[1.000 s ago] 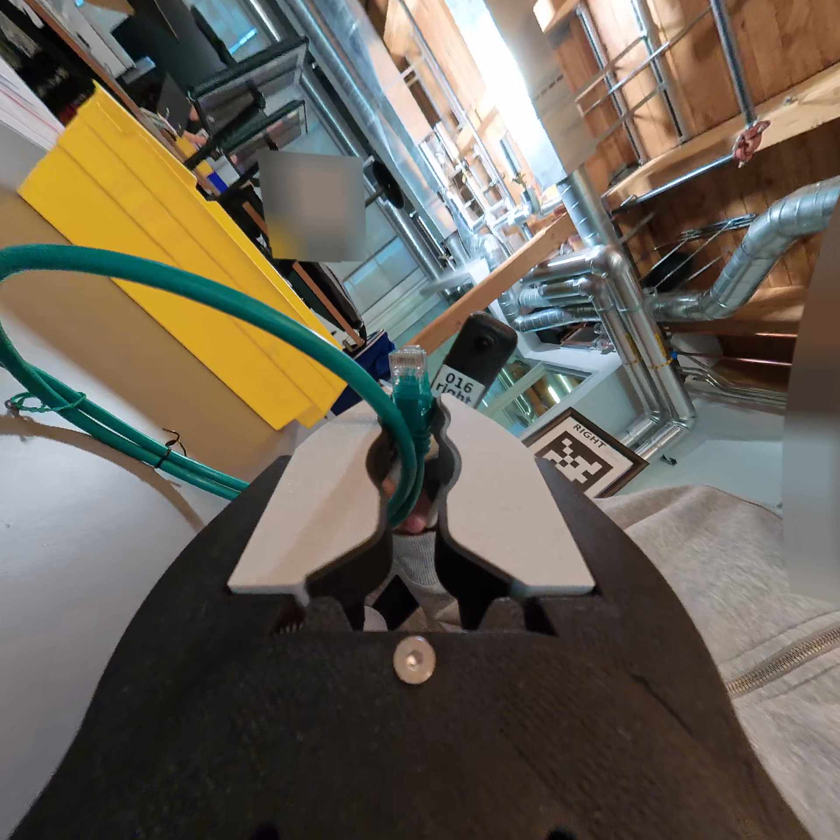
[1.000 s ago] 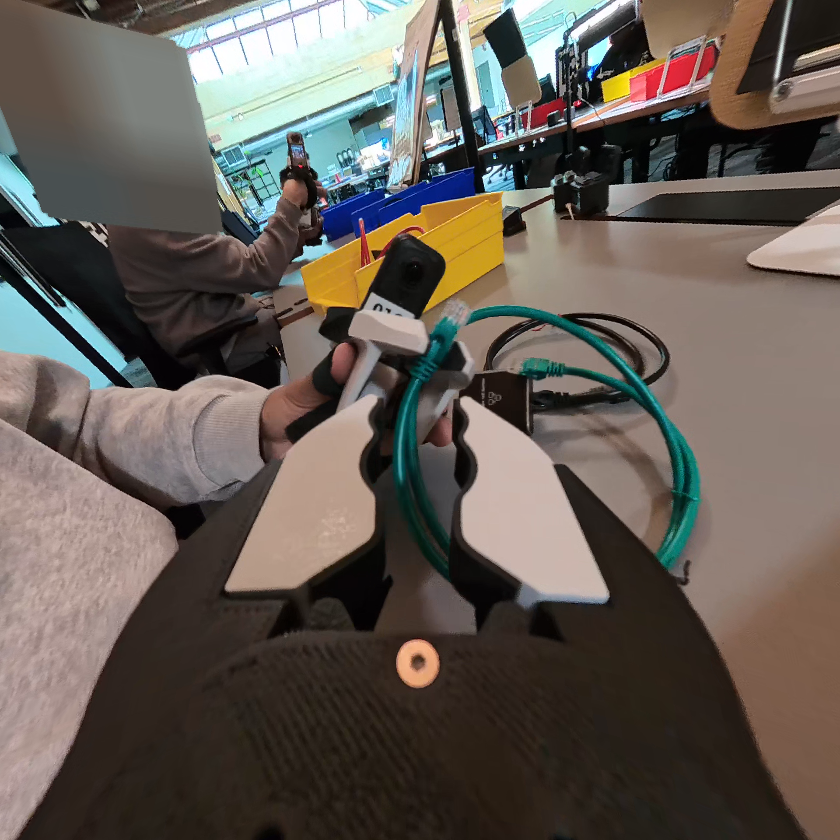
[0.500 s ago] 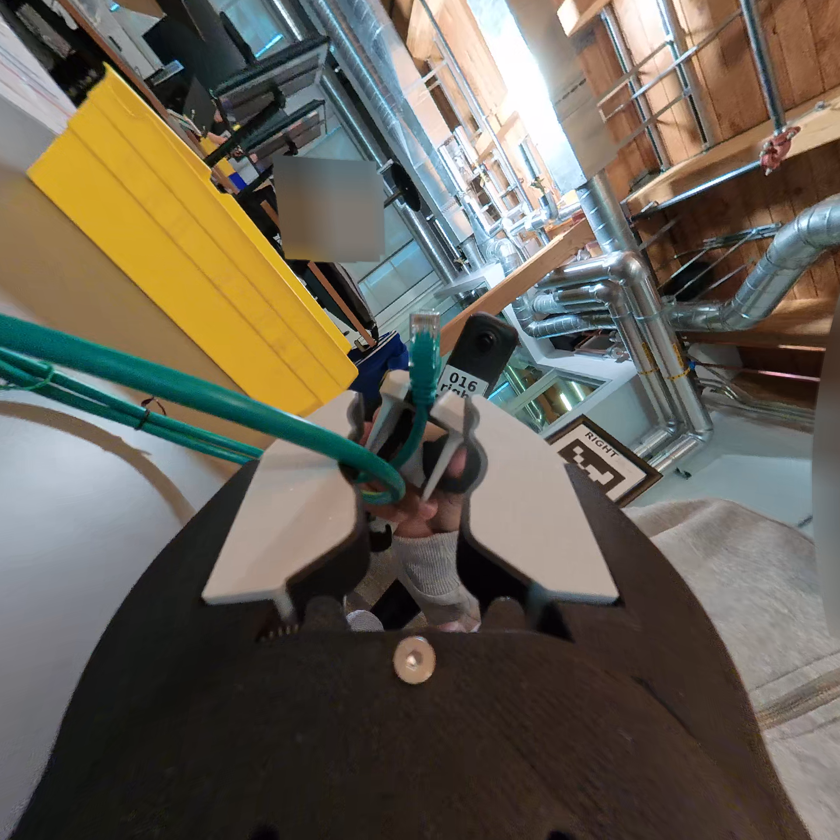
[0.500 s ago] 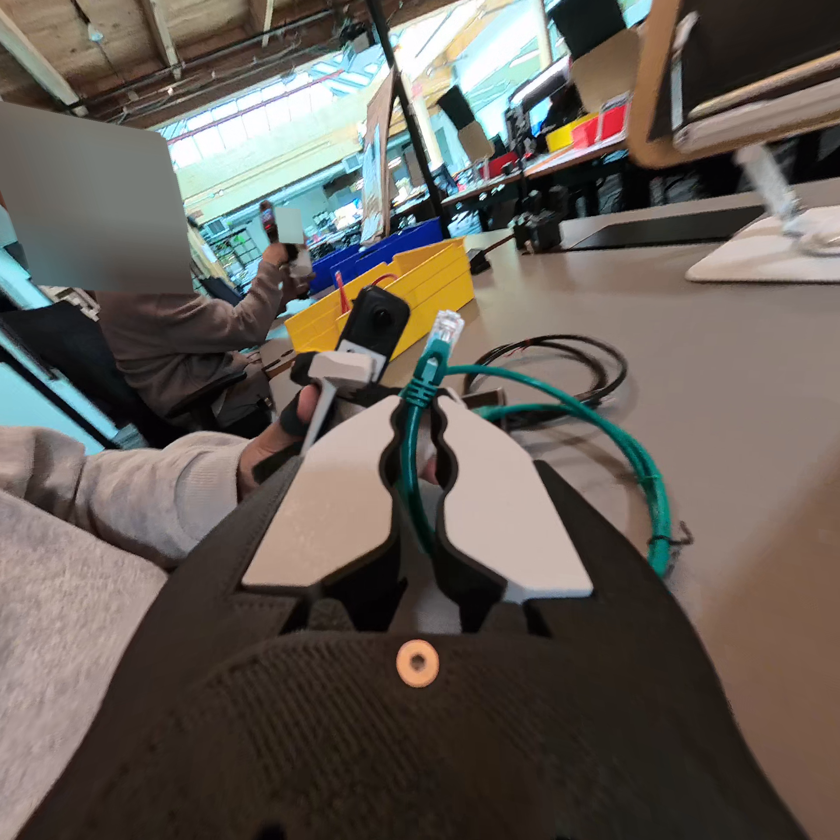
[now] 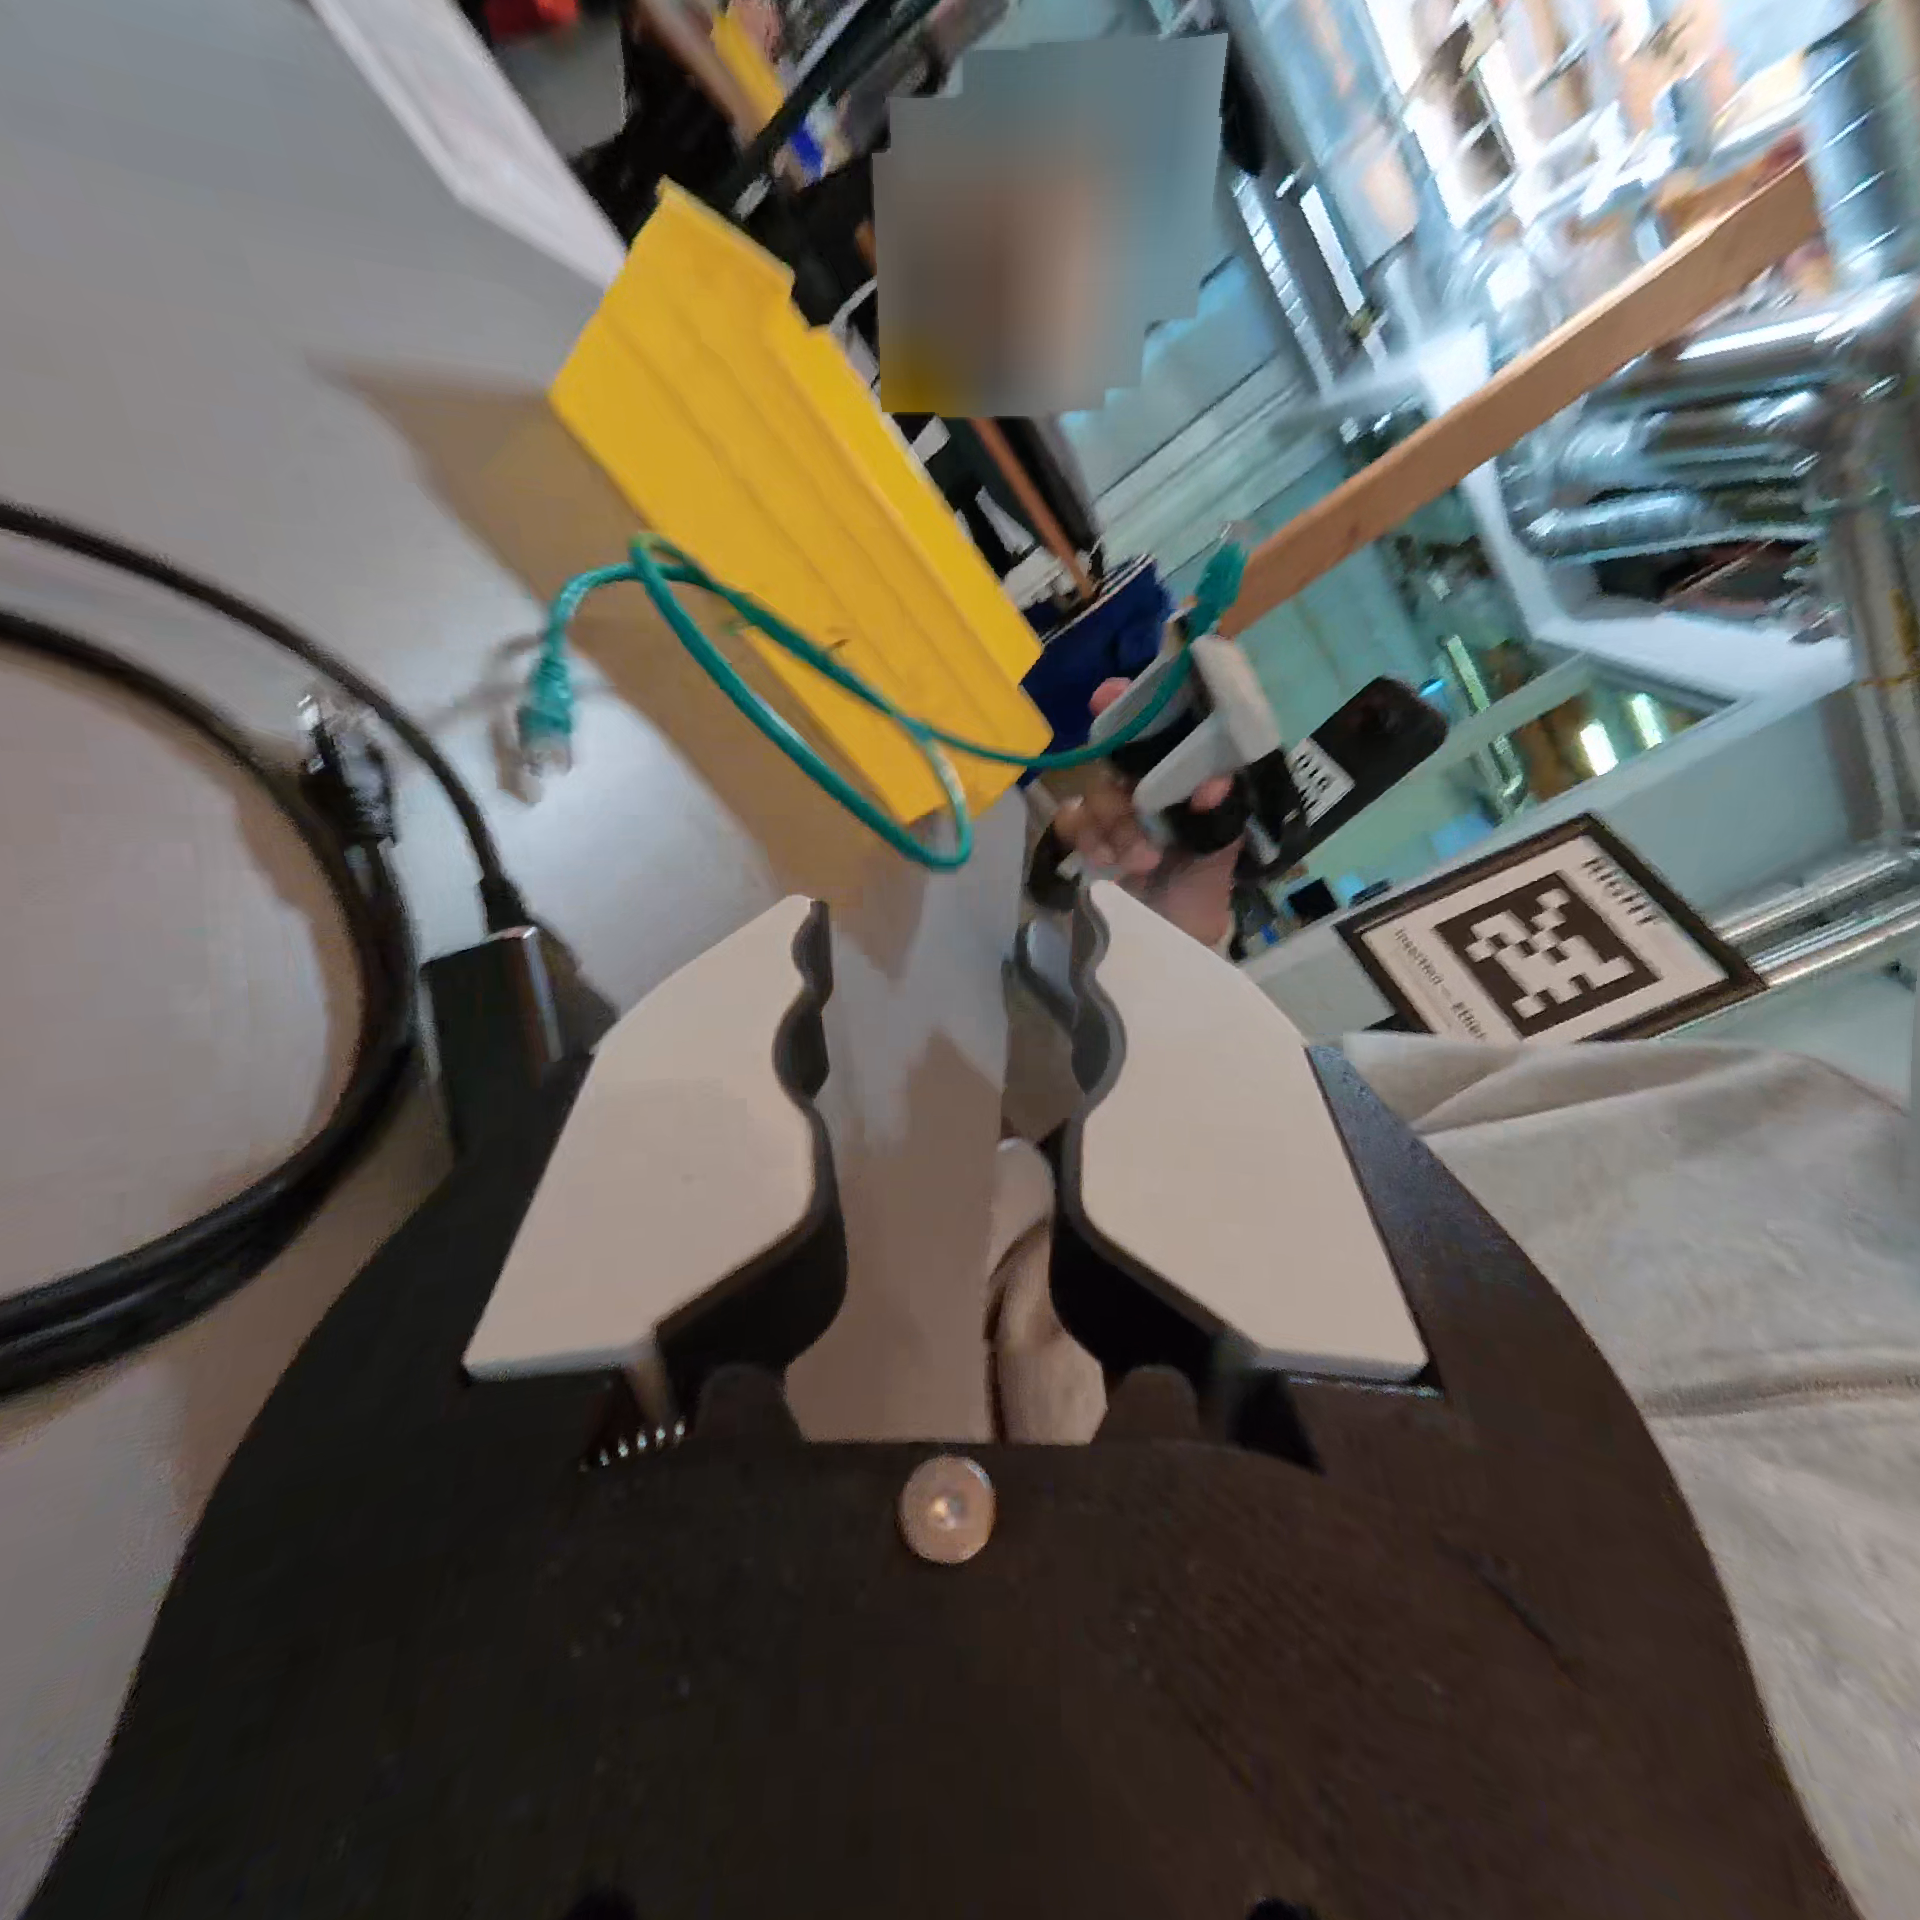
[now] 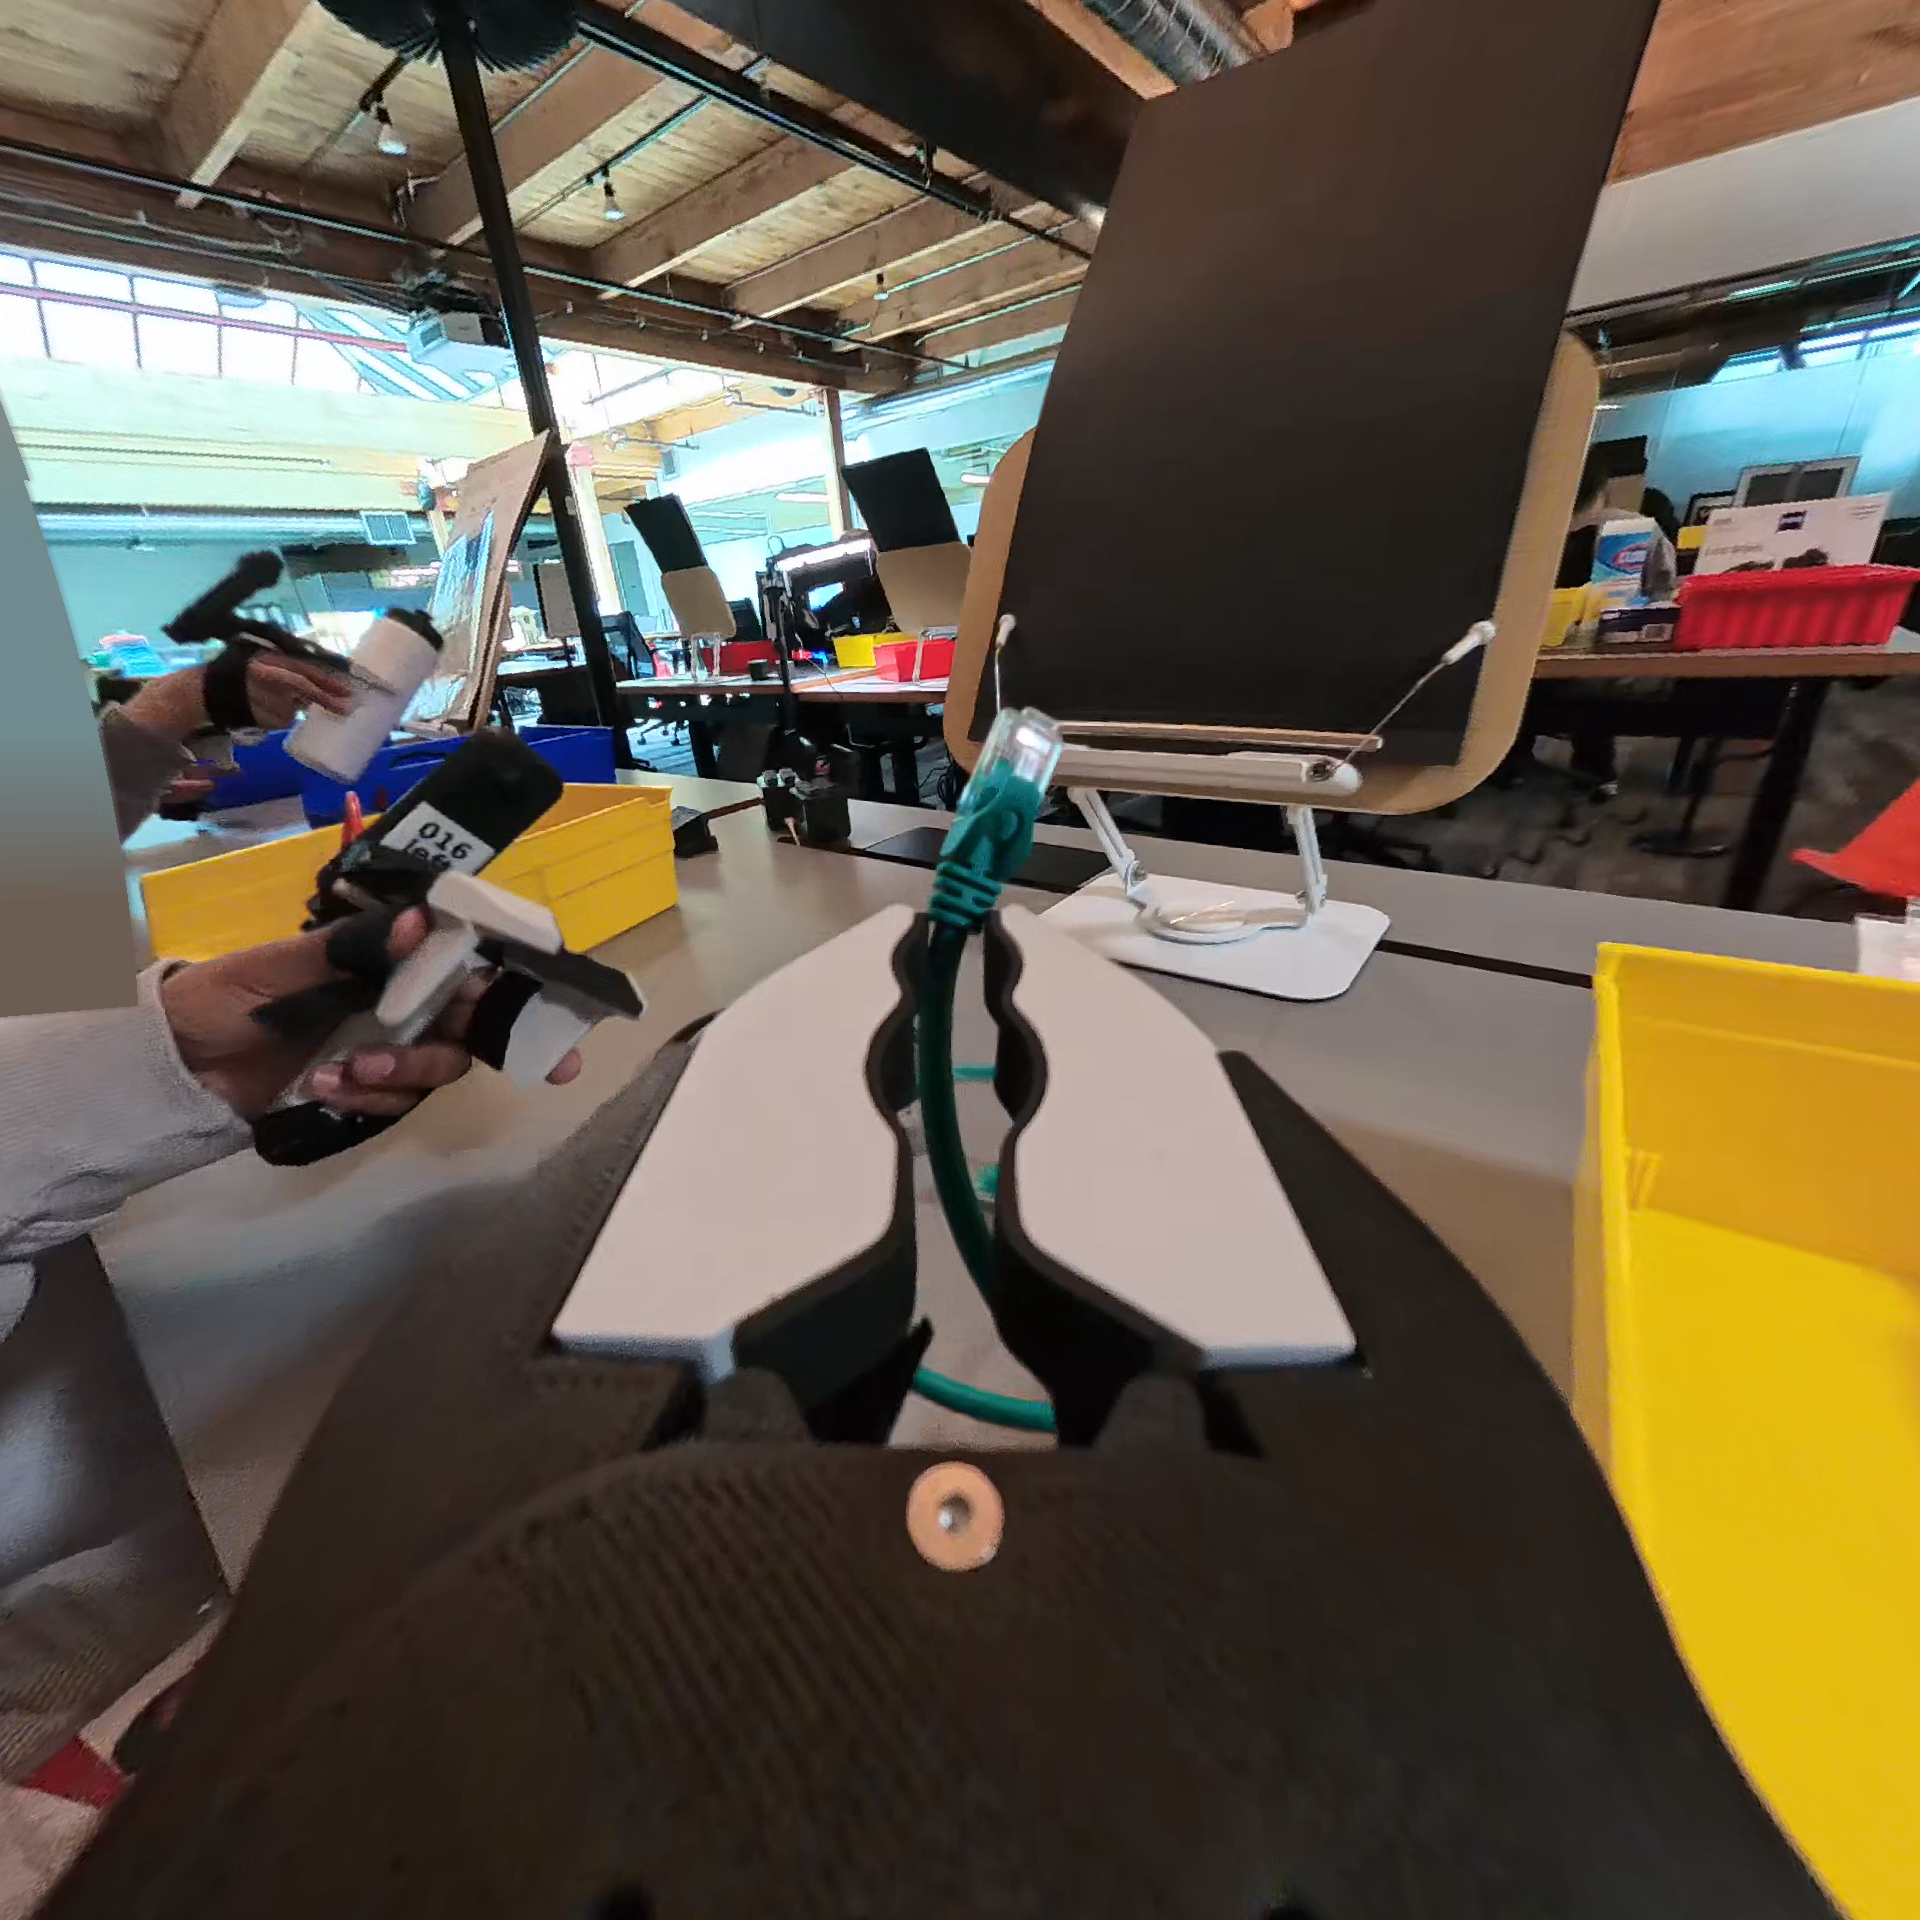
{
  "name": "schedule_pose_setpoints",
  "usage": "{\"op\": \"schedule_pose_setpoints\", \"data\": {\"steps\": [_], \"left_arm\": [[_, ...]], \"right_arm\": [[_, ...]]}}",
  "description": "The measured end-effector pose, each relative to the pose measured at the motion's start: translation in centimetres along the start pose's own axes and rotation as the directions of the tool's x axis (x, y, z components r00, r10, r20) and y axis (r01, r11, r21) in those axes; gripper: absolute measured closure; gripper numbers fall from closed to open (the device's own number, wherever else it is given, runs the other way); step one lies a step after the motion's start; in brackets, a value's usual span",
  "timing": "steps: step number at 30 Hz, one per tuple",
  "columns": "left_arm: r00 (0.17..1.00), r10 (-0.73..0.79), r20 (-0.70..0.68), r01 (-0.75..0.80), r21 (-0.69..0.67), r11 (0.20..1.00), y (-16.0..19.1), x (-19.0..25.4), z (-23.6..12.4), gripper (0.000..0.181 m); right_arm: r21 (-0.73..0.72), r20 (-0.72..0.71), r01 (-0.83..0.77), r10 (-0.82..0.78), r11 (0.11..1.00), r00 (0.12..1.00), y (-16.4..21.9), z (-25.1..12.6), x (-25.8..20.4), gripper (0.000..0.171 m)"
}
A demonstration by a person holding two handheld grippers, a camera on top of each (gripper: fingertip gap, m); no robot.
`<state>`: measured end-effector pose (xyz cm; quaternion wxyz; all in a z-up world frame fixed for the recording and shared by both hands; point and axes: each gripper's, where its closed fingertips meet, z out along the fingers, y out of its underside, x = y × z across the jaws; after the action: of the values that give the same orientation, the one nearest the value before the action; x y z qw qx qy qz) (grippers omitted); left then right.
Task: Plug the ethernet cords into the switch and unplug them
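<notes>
My right gripper (image 6: 951, 914) is shut on a green ethernet cord (image 6: 951, 1091) just below its clear-tipped plug (image 6: 1008, 790), which points up above the table. In the left wrist view the cord (image 5: 831, 675) hangs in a loop from the right gripper (image 5: 1195, 644), and its free plug (image 5: 545, 707) dangles over the table. My left gripper (image 5: 945, 904) is open and empty, apart from the cord; it also shows in the right wrist view (image 6: 582, 987), to the left. A dark box, perhaps the switch (image 5: 488, 997), lies beside my left finger with a black cable (image 5: 343, 935) attached.
A yellow bin (image 5: 790, 561) stands beyond the cord, another yellow bin (image 6: 1756, 1299) is close on the right. A white stand holding a black board (image 6: 1278, 644) is ahead on the grey table (image 6: 1434, 1070). A person's hand farther back holds a white bottle (image 6: 364, 696).
My left gripper has opened, let go of the green cord and pulled away. My right gripper has shut on the cord below the plug and swung it up and to the right.
</notes>
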<state>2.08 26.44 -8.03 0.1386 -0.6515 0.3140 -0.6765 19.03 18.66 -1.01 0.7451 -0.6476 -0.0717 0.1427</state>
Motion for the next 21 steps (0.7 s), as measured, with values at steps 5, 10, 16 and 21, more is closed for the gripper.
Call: {"op": "schedule_pose_setpoints", "data": {"steps": [5,10,16,21], "left_arm": [[0.927,0.151,0.343,-0.136,-0.065,0.988,0.4,-5.3,-1.6,0.132],[0.863,0.229,0.45,-0.173,-0.162,0.972,2.0,-8.1,-1.1,0.117],[0.827,0.316,0.464,-0.196,-0.289,0.937,4.0,-8.8,0.3,0.121],[0.797,0.374,0.475,-0.176,-0.41,0.895,5.3,-8.8,0.1,0.142]], "right_arm": [[-0.095,0.061,-0.083,0.089,0.992,0.994,2.3,0.8,-0.1,0.161],[-0.326,0.201,-0.072,0.144,0.943,0.969,6.9,2.0,-3.4,0.161],[-0.453,0.338,0.066,0.103,0.889,0.935,9.9,2.1,-7.7,0.161],[-0.531,0.394,0.113,0.127,0.84,0.91,11.9,1.7,-9.6,0.161]]}}
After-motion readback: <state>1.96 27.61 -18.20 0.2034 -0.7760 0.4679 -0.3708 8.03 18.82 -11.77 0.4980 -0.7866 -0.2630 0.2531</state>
